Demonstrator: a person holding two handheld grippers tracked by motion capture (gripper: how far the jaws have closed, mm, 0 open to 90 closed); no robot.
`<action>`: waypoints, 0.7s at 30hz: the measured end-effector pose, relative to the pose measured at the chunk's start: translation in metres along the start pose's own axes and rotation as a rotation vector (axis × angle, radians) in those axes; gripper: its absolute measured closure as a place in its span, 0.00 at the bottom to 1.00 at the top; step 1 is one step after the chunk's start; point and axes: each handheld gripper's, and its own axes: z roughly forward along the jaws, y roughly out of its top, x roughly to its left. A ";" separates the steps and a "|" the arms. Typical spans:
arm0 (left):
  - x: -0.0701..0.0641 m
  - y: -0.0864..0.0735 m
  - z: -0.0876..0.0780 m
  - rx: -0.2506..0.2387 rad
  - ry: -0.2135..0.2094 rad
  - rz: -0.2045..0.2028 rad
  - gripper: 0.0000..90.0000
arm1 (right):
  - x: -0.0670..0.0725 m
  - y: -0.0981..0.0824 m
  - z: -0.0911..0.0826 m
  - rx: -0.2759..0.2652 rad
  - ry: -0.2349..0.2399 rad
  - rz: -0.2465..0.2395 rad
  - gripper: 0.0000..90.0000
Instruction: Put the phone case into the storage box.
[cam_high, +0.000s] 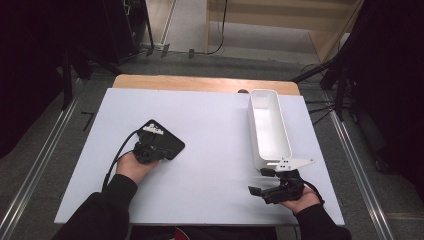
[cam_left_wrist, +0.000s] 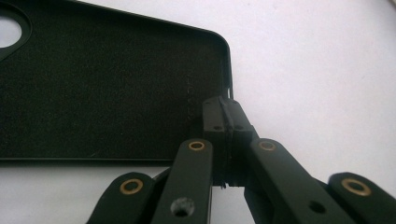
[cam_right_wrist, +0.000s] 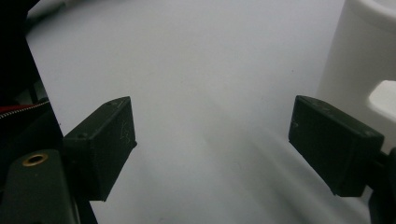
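White table (cam_high: 210, 165), high view: it carries everything I work with. Ahead of my right gripper (cam_high: 265, 181), just past its far jaw, stands the long white bin (cam_high: 270, 127), open-topped and empty; in the right gripper view its wall (cam_right_wrist: 355, 56) rises just beyond the jaw at the right. The right gripper's jaws stand wide apart with nothing but bare table between them.

Black phone case (cam_high: 161, 140), touching the tip of my left gripper (cam_high: 150, 150): it lies flat on the table, inner face up, spreading ahead and to the left of the jaws. In the left gripper view the jaws are pressed together on the raised rim at the case's near corner (cam_left_wrist: 224, 70), and the lining (cam_left_wrist: 102, 88) looks felted, with the camera cut-out (cam_left_wrist: 9, 32) at the far left.

Handling, as I judge it: the case is light, thin and somewhat flexible, not fragile. A corner pinch lets it droop or swing; the rim is the only graspable edge, and a grip mid-way along a long side would carry it steadier.
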 end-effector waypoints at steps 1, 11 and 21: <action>0.000 0.000 0.000 -0.002 0.000 -0.001 0.99 | 0.000 0.000 0.000 0.001 0.001 -0.001 0.15; 0.002 -0.003 -0.003 0.014 -0.013 0.001 0.99 | 0.000 0.000 0.001 0.004 0.005 0.000 0.15; 0.002 -0.010 -0.010 0.036 -0.024 0.030 0.99 | 0.000 0.000 0.001 0.008 0.006 0.001 0.15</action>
